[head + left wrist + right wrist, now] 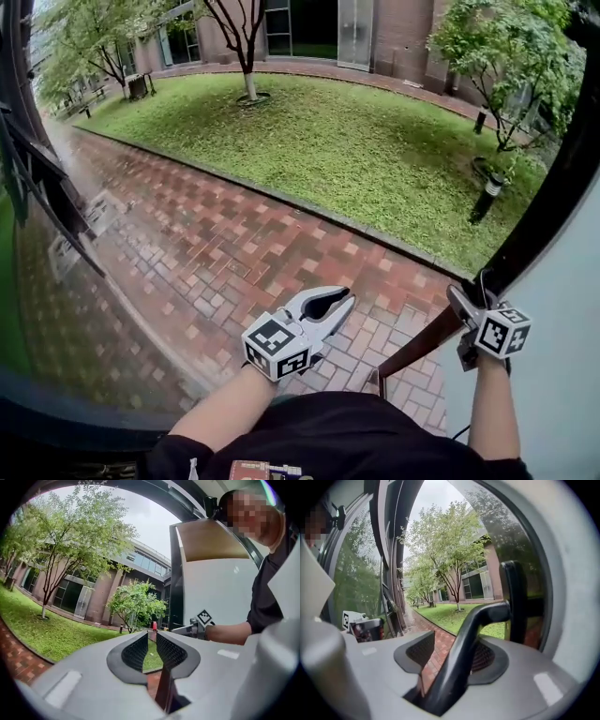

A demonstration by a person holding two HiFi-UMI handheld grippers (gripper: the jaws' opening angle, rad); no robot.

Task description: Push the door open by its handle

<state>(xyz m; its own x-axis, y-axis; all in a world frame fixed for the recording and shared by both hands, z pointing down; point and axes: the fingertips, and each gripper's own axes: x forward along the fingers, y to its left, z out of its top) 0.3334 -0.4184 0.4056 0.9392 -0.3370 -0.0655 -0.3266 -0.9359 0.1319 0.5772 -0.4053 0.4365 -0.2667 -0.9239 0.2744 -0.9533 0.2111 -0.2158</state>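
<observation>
The door [562, 309] stands swung outward at the right; it has a white panel and a black frame. Its black lever handle [478, 620] runs between the jaws of my right gripper [454, 644] and lies against the right pad [487, 656]. A clear gap separates it from the left pad, so these jaws are open. In the head view the right gripper [466, 305] reaches up to the handle [485, 286] at the door's edge. My left gripper [339, 314] hangs in mid-air over the brick paving. Only a narrow gap parts its pads [136, 651], and nothing is between them.
A wet red brick path [234, 234] runs outside, with a lawn [356, 141], trees and a black bollard lamp [487, 197] beyond it. A glass wall with dark frames [37, 187] lines the left side. The door's brown lower edge [422, 342] slants across the paving near my right arm.
</observation>
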